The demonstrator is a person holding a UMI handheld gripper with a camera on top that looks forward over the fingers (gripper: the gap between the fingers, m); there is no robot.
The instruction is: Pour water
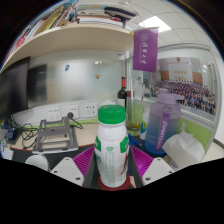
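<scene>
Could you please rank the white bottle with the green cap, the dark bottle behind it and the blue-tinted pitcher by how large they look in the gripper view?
1. White bottle, held between the gripper fingers; its nearness inflates it.
2. Blue-tinted pitcher.
3. Dark bottle, partly hidden and farther off, so its true size is uncertain.

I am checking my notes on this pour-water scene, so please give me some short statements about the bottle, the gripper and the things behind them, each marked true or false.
1. A white plastic bottle with a green cap stands between the fingers of the gripper. True.
2. The bottle lies on its side. False: it stands upright.
3. The bottle's cap is off. False: the green cap is on.
4. A dark glass bottle stands beyond the white bottle. True.
5. A purple hanging banner is beyond the fingers. True.
</scene>
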